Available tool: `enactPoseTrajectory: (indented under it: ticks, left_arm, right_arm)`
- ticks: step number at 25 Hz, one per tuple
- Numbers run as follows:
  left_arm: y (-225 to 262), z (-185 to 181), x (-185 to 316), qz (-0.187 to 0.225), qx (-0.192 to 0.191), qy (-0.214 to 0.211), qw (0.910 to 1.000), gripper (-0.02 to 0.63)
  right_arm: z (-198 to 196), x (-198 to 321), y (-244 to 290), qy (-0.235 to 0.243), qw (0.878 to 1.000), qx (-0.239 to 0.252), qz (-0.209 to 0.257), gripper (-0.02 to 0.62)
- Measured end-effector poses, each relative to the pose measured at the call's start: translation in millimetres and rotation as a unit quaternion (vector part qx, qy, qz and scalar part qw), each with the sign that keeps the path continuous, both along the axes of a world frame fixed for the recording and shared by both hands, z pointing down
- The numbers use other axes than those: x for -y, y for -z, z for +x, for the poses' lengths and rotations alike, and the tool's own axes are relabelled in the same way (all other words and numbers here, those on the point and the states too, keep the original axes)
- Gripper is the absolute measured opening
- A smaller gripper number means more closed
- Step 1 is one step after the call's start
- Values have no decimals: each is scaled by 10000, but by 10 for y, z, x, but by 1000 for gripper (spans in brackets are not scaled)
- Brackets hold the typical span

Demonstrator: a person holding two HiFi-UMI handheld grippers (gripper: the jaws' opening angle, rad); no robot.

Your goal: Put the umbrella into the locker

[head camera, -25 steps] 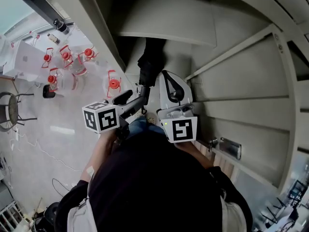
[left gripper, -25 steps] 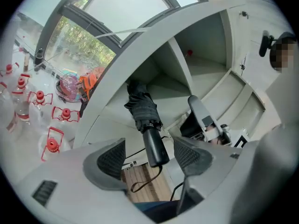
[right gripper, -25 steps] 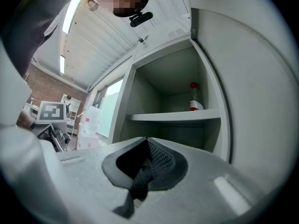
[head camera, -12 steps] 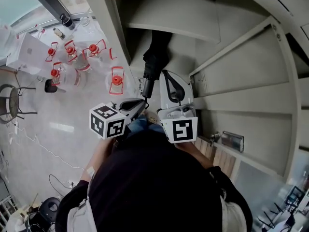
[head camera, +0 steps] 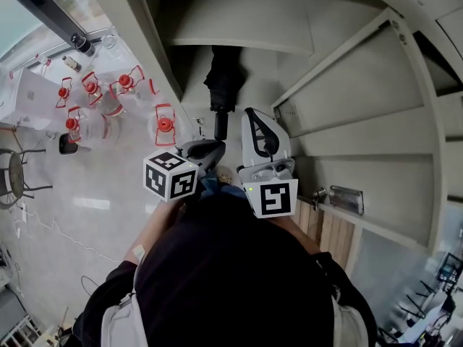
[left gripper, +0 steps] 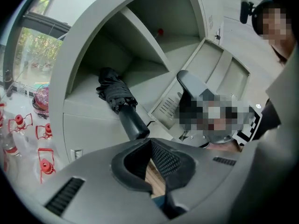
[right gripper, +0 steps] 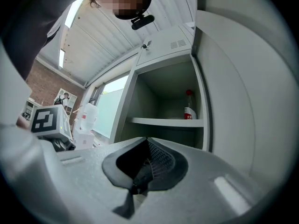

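Nearest to me in the head view is the person's dark top (head camera: 231, 266), and just beyond it sit the two marker cubes (head camera: 171, 179).

From the left cube, the left gripper (head camera: 208, 149) points down and away toward the locker (head camera: 239, 27). In the left gripper view I see its jaws pressed together, ribbed pad against pad, with nothing caught between them. Only a strip of wooden floor shows below the pads.

Just to its right is the right gripper (head camera: 250, 114), which reaches a little farther and is held about level. In the right gripper view its jaws are also closed on each other, and they hold nothing.

Just past the left gripper's tips is the umbrella's handle (head camera: 221, 126), a black stub that sticks out toward me over the front edge of a locker shelf. It is very close to the tips, but I cannot tell whether it touches them.

The umbrella (head camera: 225, 78) is folded and black. It lies inside that open compartment with its bundled fabric toward the back.

To the left, beyond the locker's side wall, clear bottles with red caps (head camera: 166, 125) stand in a group on the pale floor. To the right, an open door (head camera: 362, 107) swings out.

Farthest off, the right gripper view shows a higher compartment with a red-capped bottle (right gripper: 189, 110) standing on its shelf.
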State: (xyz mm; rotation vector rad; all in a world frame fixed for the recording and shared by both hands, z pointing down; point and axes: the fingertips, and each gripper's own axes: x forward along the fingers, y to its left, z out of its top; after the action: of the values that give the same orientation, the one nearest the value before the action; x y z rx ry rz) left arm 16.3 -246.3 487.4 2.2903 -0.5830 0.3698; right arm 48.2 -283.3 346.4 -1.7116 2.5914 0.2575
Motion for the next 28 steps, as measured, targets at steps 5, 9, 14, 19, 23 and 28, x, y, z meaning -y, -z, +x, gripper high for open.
enactPoseTrajectory:
  ticks: [5,9,14,19,23,28]
  left_arm:
    - [33,149,239,176,-34,-54,9998,6]
    - [88,217,494,484,76,18,9988,6]
    - [123,256,800,762,303,118,9966,6]
    - [104,301,974,896,461,241,9946,6]
    - [96,311,1074,1053,569,403,9920,6]
    - [119,270,1135,1153,548,620,9899,6]
  right_arm:
    - [109,-14,-5,-192,9997,-127,3,3]
    - [147,-5,7,-290,9994,-189,7,3]
    - [180,53,5,-353,9991,-247,-9,3]
    - [235,148,3,-387,9990,-245,-1,3]
    - [225,207,7,-332,9992,-227,18,3]
    - [183,223,24,-241,9995,-194,34,3]
